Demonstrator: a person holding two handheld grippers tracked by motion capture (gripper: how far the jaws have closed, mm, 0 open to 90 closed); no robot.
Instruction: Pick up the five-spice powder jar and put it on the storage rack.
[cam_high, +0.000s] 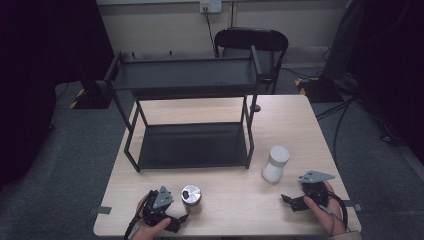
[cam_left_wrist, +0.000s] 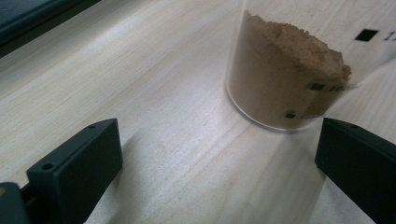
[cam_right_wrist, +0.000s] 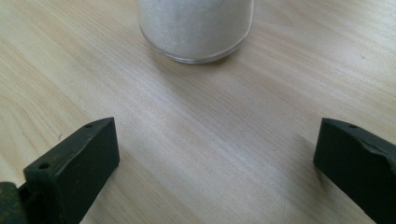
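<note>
Wooden table (cam_high: 295, 115); black rack (cam_high: 190, 100) behind jars (cam_high: 191, 195)

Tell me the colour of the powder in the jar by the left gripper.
Light brown powder, clearest in the left gripper view.

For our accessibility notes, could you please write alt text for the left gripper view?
A clear jar of brown powder stands on a pale wooden table, just ahead of the open left gripper, whose two black jaws rise wide apart from the bottom corners. A dark shelf edge crosses the top left corner.
</note>
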